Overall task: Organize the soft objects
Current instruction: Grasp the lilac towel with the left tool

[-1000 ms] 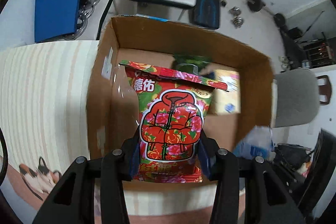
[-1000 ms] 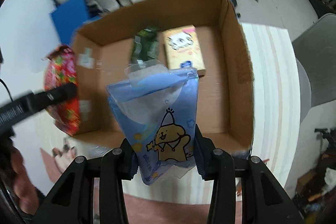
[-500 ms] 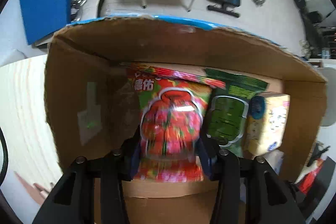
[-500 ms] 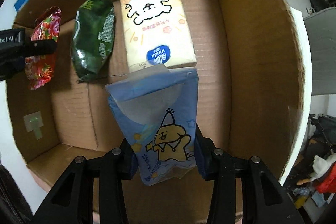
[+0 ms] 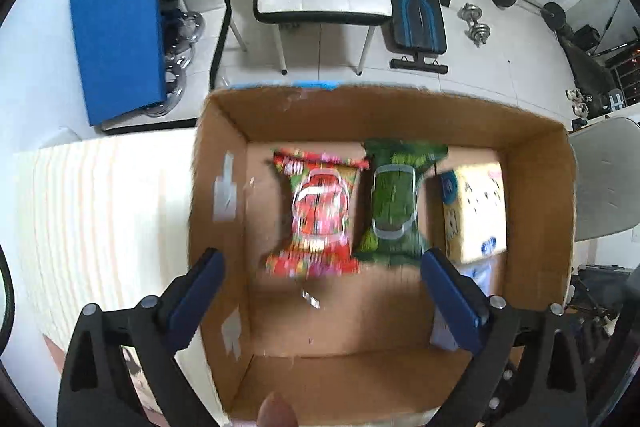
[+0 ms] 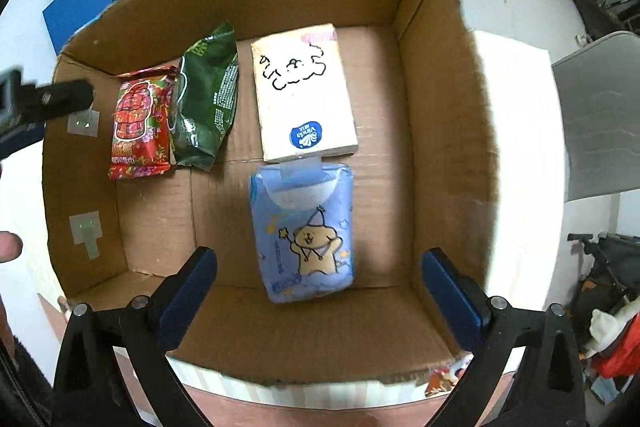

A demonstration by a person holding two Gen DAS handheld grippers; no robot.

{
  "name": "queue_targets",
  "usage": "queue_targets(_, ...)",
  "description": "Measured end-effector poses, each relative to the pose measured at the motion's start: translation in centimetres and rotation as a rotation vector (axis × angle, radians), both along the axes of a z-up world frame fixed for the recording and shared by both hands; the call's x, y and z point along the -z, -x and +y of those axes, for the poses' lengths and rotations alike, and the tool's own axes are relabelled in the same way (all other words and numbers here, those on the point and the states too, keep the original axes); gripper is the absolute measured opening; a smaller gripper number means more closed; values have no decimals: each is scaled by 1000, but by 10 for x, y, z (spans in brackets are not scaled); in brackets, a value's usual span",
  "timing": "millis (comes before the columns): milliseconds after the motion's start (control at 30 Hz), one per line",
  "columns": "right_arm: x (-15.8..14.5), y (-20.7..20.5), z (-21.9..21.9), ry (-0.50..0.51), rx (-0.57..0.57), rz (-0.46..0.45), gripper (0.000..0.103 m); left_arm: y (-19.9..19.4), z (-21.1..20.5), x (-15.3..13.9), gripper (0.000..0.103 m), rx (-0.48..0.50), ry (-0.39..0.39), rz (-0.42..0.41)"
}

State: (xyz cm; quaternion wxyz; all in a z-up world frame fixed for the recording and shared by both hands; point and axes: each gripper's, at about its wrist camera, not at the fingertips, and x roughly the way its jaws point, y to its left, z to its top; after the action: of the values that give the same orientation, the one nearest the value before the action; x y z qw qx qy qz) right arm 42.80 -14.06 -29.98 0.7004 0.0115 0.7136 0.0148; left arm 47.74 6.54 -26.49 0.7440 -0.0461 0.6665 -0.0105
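**Both packs released into the box**

We now hold both grippers, left point(image 5: 320, 291) and right point(image 6: 318, 287), spread wide and empty; a second ago each clamped a pack. The red packet point(image 5: 316, 211) and blue pack point(image 6: 306, 237) lie flat in the cardboard box point(image 6: 440, 75), long axes running toward its far wall.

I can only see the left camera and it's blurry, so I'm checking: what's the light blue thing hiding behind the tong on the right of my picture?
Observer: A blue pack with a cartoon bear in a pointy hat, lying flat on the floor of the cardboard box.
Operator: Is anything holding it?
Observer: No. The right tongs are open, with both fingers clear of the pack.
Operator: Is it near the yellow one?
Observer: Yes, its far end reaches the near end of the yellow tissue pack.
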Motion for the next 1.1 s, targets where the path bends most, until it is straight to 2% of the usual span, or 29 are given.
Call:
queue_targets(233, -38, 27, 3, 17, -30, -126, 103, 61, 2, -33, 100, -16, -46, -122)
queue_targets(467, -90, 66, 8, 17, -52, -254, 103, 117, 2, -74, 100, -36, -67, -241)
queue_targets(800, -143, 116, 4, -1, -40, -381, 103, 172, 10, -117, 100, -63, -59, -342)
queue_targets(933, -151, 128, 1, -40, -26, -381, 103, 187, 14, -118, 100, -84, -57, -332)
queue_targets(1100, -137, 147, -16, -99, 25, -330, 103, 211, 36, -78, 100, -130, -63, -220)
